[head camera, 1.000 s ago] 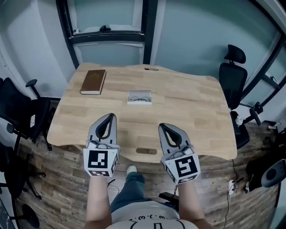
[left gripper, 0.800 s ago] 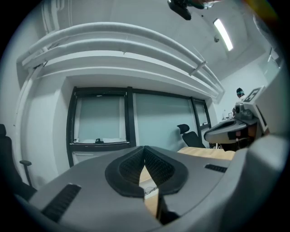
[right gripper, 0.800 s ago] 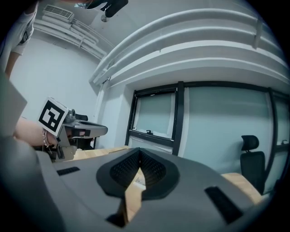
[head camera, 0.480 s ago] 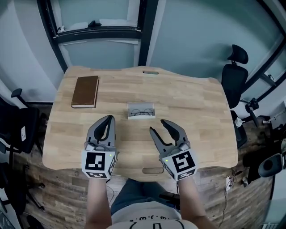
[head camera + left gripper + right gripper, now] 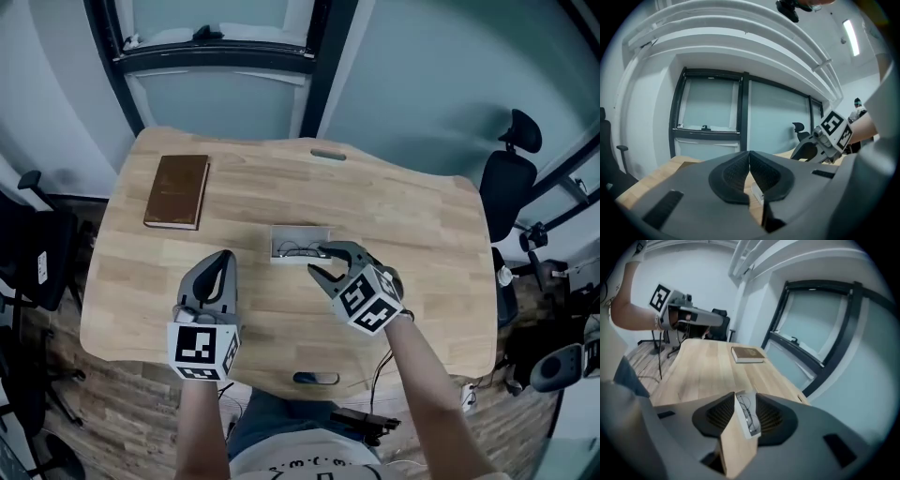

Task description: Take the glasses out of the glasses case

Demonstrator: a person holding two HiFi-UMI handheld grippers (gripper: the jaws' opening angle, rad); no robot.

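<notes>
The case (image 5: 292,246), glasses (image 5: 298,249) inside, lay open at the table's (image 5: 422,234) centre. The right gripper (image 5: 319,261), at its 4 o'clock, had just been closing slightly; its jaws stood apart, the case showing between them, unclamped. The left gripper (image 5: 225,258), at 8 o'clock, had its jaws together, empty.

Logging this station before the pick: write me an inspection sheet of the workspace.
Surface: wooden table, flat.
Job's things: glasses visible inside the glasses case, mid-table.
Clutter: brown book, far left.
Grippers: left claw shut, empty; right claw open at the case, jaws have just been closing a little, nothing gripped.
Cables: a cable trailing to the floor below the near edge.
Surroundings: office chair right, window frame behind.
</notes>
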